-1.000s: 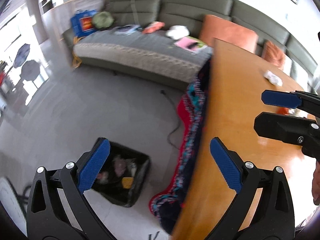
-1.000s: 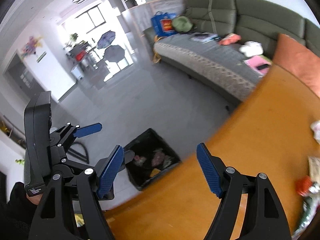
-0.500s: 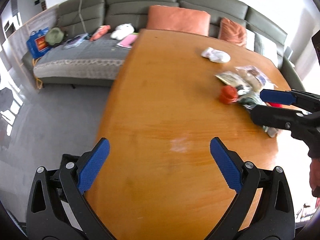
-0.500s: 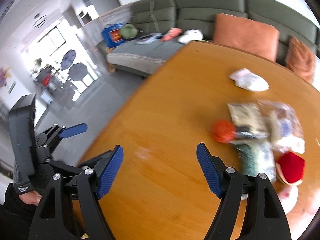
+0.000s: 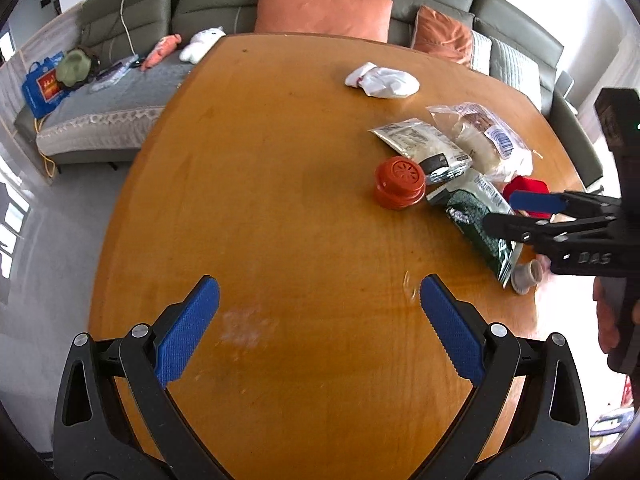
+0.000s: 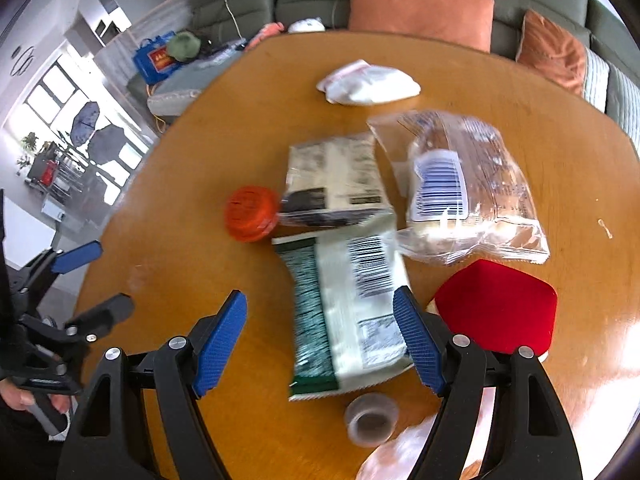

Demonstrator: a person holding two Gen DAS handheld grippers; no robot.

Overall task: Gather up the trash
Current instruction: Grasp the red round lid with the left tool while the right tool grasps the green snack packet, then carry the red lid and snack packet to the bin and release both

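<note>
Both grippers point down over the round wooden surface. Left gripper: jaws spread wide, nothing between them, only bare wood below.

Right gripper: jaws spread wide, above the green-and-white wrapper. The wrapper lies flat between the two blue pads in the right wrist view; the pads do not press on it. Whether they touch it cannot be told, since the frame is blurred.

Trash is clustered on the right half of the surface:
- orange-red round lid, at the left edge of the cluster, just beside a white-and-black packet
- clear plastic bag with a barcode label, behind the green-and-white wrapper
- red hexagonal lid, just right of the right gripper's right pad
- small clear cup on its side, near the wrapper's lower end
- crumpled white bag, apart from the rest, toward the far edge

Grey-green sofa with orange cushions stands behind the surface.
</note>
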